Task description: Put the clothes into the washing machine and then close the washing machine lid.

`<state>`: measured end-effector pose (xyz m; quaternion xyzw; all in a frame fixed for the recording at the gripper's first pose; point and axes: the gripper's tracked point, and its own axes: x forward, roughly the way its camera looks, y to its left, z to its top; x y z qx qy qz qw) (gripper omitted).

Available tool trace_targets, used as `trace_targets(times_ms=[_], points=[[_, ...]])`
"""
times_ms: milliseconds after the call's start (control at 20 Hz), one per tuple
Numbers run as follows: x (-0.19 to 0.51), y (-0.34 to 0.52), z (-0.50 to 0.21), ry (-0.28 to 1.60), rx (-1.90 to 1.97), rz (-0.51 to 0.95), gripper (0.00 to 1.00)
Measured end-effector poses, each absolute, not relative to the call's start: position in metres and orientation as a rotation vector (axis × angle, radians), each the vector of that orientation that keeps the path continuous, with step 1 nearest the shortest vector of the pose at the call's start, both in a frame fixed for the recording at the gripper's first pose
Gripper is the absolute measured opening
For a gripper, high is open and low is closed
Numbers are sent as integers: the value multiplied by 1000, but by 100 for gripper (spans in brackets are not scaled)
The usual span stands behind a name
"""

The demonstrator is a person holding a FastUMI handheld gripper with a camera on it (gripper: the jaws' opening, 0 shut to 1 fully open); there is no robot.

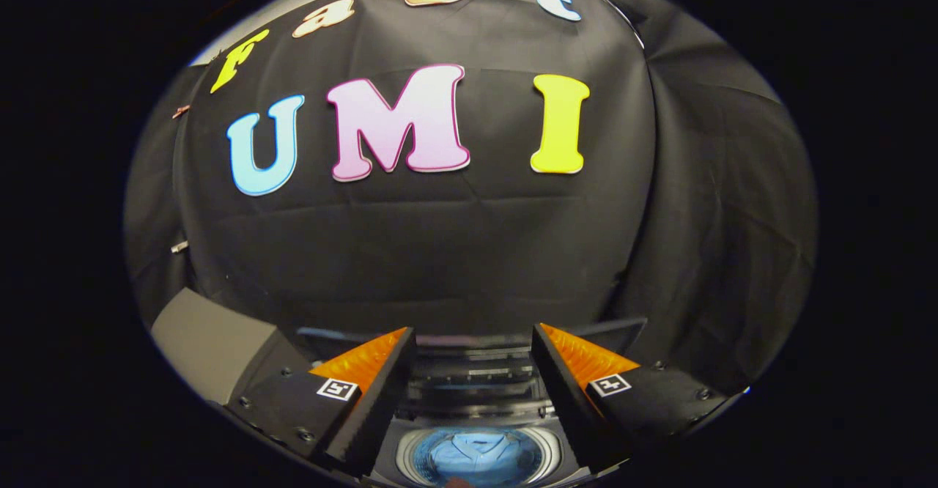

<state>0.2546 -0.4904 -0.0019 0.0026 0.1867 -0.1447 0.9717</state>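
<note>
Washing machine (475, 400) partly behind gripper (473, 341)

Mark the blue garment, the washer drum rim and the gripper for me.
Blue cloth garment (475, 453), gripper view, on its folded middle inside the drum.
Round silvery washer drum rim (404, 456), gripper view, on its left arc.
Gripper (473, 341), gripper view, midway between fingertips; jaws open, empty.

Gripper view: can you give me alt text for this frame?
A blue garment lies in the drum of an open washer, seen below and between the gripper's open, empty jaws. A black cloth wall rises behind, with a grey box beside the washer.
</note>
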Motion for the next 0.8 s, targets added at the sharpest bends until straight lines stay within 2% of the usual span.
trace_targets(times_ms=[450,800], points=[[317,-504,-16,413,28,-294,99],[309,-506,-62,545,-37,-299,99]])
